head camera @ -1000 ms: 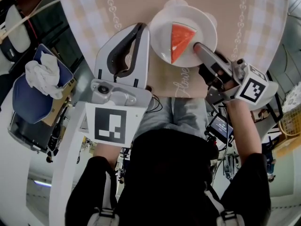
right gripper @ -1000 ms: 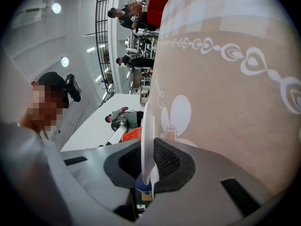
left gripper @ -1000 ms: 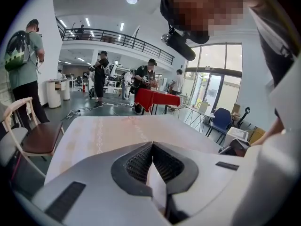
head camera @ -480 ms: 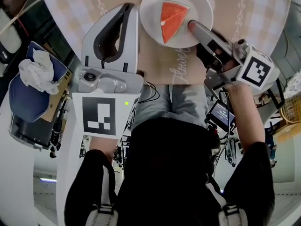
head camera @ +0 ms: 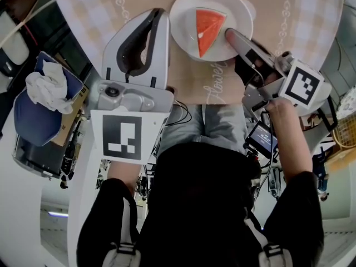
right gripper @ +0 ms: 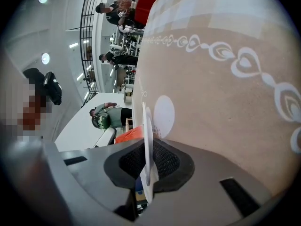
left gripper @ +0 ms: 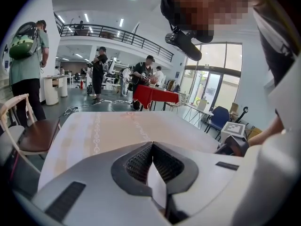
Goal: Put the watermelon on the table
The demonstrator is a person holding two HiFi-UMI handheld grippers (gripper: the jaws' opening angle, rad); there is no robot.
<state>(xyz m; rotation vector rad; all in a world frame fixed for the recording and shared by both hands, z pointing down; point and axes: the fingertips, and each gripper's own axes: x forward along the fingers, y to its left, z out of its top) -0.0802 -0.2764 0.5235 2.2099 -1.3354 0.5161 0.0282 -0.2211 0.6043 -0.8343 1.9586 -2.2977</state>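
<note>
- The watermelon (head camera: 208,29), a red wedge with a thin pale rind, lies on a white plate (head camera: 186,15) over the round table (head camera: 267,15), which is covered by a beige cloth with a pale checked border.
- The right gripper (head camera: 229,35) reaches in from the person's right, and its tip meets the plate's rim just beside the wedge.
- In the right gripper view the plate's thin white edge stands between the two ribbed pads, which are clamped on it. A bit of the orange-red fruit shows past the left jaw.
- Whether the plate rests on the cloth or is held just off it cannot be told.
- The left gripper (head camera: 158,13) hangs over the table, just left of the plate and apart from it.
- Its jaws meet at the tips with nothing between them, and only bare cloth lies beyond.
- A blue bag (head camera: 33,115) with a crumpled white cloth (head camera: 47,88) on top sits off the table, at the left of the head view.
</note>
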